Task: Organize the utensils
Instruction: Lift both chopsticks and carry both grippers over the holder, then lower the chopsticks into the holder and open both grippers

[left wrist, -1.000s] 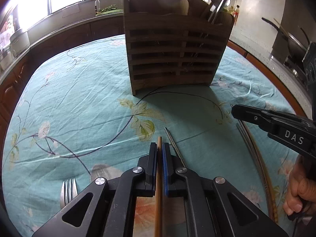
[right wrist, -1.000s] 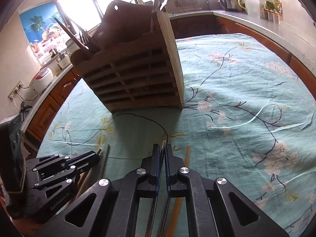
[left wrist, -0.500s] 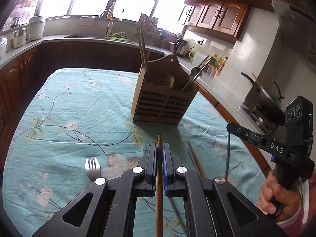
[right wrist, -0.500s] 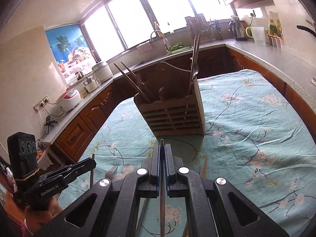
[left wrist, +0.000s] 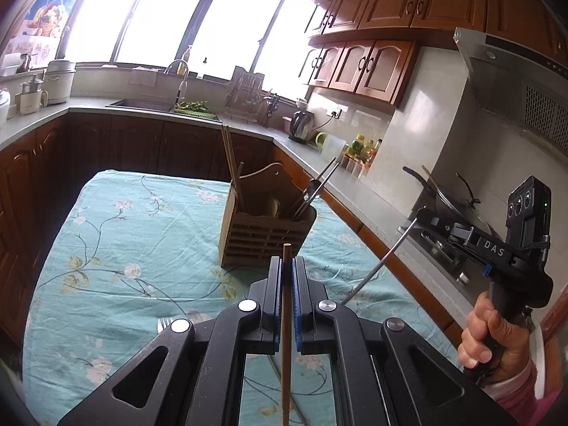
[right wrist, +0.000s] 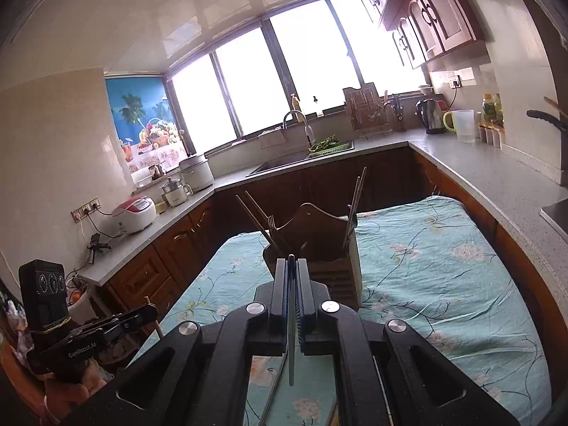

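A wooden slatted utensil holder [left wrist: 264,232] stands on the table, with chopsticks and metal utensils upright in it; it also shows in the right wrist view [right wrist: 340,262]. My left gripper [left wrist: 287,266] is shut on a wooden chopstick [left wrist: 286,326] and holds it well above the table. My right gripper [right wrist: 291,266] is shut on a metal chopstick [right wrist: 291,337], also raised. In the left wrist view the right gripper [left wrist: 422,214] shows at the right with the metal chopstick [left wrist: 380,266] hanging down from it. In the right wrist view the left gripper [right wrist: 151,310] shows at the lower left.
The table has a teal flowered cloth [left wrist: 124,248]. A fork [left wrist: 164,323] lies on it near my left gripper, and more thin utensils [right wrist: 273,394] lie below my right gripper. Kitchen counters, a sink and a stove surround the table.
Both grippers have lifted up and back from the table, each with its chopstick. The holder now looks smaller and farther off.
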`<action>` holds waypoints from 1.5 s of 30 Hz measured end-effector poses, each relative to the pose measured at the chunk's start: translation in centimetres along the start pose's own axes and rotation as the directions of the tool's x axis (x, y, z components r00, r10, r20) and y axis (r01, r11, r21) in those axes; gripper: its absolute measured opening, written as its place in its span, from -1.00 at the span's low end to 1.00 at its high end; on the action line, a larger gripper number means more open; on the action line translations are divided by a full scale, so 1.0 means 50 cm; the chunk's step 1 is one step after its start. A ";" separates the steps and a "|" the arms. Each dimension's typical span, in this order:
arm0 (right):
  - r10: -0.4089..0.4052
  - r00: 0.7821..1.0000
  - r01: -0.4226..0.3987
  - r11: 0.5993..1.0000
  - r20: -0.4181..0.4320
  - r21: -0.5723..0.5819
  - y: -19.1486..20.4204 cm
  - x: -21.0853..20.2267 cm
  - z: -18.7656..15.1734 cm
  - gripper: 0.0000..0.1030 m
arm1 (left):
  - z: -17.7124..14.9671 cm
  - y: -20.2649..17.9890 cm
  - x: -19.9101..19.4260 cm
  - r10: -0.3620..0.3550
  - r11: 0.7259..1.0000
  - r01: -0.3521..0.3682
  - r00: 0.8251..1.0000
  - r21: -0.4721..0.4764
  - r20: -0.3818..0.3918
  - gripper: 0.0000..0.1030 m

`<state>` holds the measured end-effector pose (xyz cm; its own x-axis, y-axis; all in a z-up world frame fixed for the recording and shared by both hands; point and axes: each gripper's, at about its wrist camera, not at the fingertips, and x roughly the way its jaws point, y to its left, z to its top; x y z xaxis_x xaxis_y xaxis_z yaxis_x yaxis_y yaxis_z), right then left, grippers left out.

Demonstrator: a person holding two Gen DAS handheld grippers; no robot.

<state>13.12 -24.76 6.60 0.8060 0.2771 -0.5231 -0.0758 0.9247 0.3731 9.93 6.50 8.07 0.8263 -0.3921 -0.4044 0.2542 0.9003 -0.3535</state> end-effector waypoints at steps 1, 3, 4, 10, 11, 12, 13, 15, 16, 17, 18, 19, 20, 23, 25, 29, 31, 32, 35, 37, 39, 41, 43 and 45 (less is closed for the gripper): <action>-0.002 1.000 0.002 1.000 0.002 -0.003 0.000 0.001 0.003 -0.93 | 0.004 0.000 0.000 0.003 1.000 -0.003 1.000 0.001 0.008 -0.95; -0.005 1.000 0.005 1.000 0.007 -0.007 -0.002 0.002 0.004 -0.93 | 0.009 -0.002 -0.001 0.009 1.000 -0.009 1.000 0.007 0.025 -0.95; -0.006 1.000 0.006 1.000 0.007 -0.007 -0.003 0.004 0.005 -0.93 | 0.012 -0.002 -0.004 0.012 1.000 -0.013 0.999 0.008 0.034 -0.95; -0.009 1.000 0.009 1.000 0.012 -0.003 -0.016 0.009 0.010 -0.93 | 0.028 -0.005 0.000 0.024 1.000 -0.025 0.997 0.016 0.068 -0.95; -0.010 1.000 0.010 1.000 0.012 -0.003 -0.017 0.009 0.013 -0.93 | 0.029 -0.004 0.003 0.027 0.999 -0.028 0.997 0.018 0.072 -0.95; -0.011 1.000 0.011 1.000 0.014 -0.002 -0.016 0.009 0.014 -0.93 | 0.031 -0.004 0.006 0.029 0.999 -0.030 0.997 0.019 0.076 -0.95; -0.012 1.000 0.012 1.000 0.017 -0.002 -0.018 0.010 0.017 -0.93 | 0.034 -0.003 0.008 0.029 0.999 -0.030 0.996 0.019 0.080 -0.95; -0.015 1.000 0.015 1.000 0.024 0.000 -0.021 0.013 0.023 -0.93 | 0.041 0.000 0.014 0.032 0.999 -0.034 0.996 0.019 0.087 -0.95; -0.017 0.999 0.017 1.000 0.028 -0.001 -0.022 0.014 0.028 -0.93 | 0.044 0.001 0.018 0.033 0.999 -0.035 0.995 0.019 0.091 -0.95; -0.020 0.999 0.020 1.000 0.032 -0.004 -0.023 0.016 0.032 -0.93 | 0.048 0.002 0.020 0.032 0.999 -0.034 0.995 0.019 0.096 -0.95; -0.022 0.999 0.022 1.000 0.037 -0.005 -0.025 0.017 0.035 -0.93 | 0.053 0.003 0.023 0.033 0.999 -0.035 0.994 0.019 0.102 -0.95; -0.025 0.999 0.026 1.000 0.042 -0.005 -0.026 0.018 0.040 -0.93 | 0.058 0.004 0.027 0.035 0.999 -0.037 0.993 0.020 0.108 -0.95; -0.027 0.999 0.027 1.000 0.046 -0.005 -0.028 0.020 0.045 -0.93 | 0.063 0.004 0.031 0.036 0.999 -0.039 0.993 0.021 0.115 -0.95; -0.034 0.998 0.034 0.999 0.061 -0.001 -0.033 0.026 0.059 -0.93 | 0.078 0.010 0.048 0.038 0.999 -0.042 0.990 0.023 0.132 -0.95; -0.039 0.997 0.039 0.999 0.073 0.002 -0.038 0.030 0.073 -0.93 | 0.088 0.014 0.059 0.036 0.999 -0.040 0.989 0.025 0.144 -0.95; -0.049 0.993 0.048 0.999 0.112 0.008 -0.041 0.039 0.109 -0.93 | 0.119 0.022 0.083 0.038 0.999 -0.044 0.983 0.032 0.177 -0.95; -0.052 0.990 0.051 0.999 0.134 0.012 -0.044 0.046 0.131 -0.93 | 0.140 0.025 0.099 0.045 0.998 -0.053 0.979 0.036 0.198 -0.95; -0.056 0.988 0.055 0.998 0.145 0.013 -0.046 0.050 0.142 -0.93 | 0.149 0.026 0.108 0.044 0.998 -0.053 0.977 0.038 0.207 -0.95; -0.064 0.983 0.062 0.998 0.173 0.019 -0.053 0.065 0.175 -0.93 | 0.176 0.028 0.133 0.055 0.996 -0.070 0.968 0.050 0.245 -0.95; -0.072 0.980 0.069 0.997 0.187 0.023 -0.058 0.077 0.194 -0.93 | 0.195 0.029 0.155 0.062 0.996 -0.078 0.962 0.050 0.267 -0.95; -0.080 0.977 0.076 0.997 0.199 0.028 -0.063 0.091 0.211 -0.93 | 0.206 0.033 0.177 0.074 0.995 -0.092 0.953 0.049 0.293 -0.95; -0.085 0.976 0.080 0.996 0.202 0.032 -0.070 0.107 0.224 -0.93 | 0.218 0.036 0.203 0.090 0.993 -0.109 0.945 0.045 0.313 -0.95; -0.089 0.975 0.084 0.996 0.202 0.033 -0.075 0.125 0.231 -0.93 | 0.226 0.041 0.231 0.111 0.990 -0.132 0.936 0.040 0.335 -0.95; -0.092 0.976 0.088 0.996 0.196 0.031 -0.078 0.143 0.232 -0.93 | 0.223 0.048 0.262 0.131 0.988 -0.151 0.928 0.029 0.348 -0.95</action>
<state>26.00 -29.41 10.26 0.9091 0.1341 -0.3945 0.0134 0.9369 0.3493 26.96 5.64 11.35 0.9752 -0.1801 -0.1286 0.1415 0.9542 -0.2637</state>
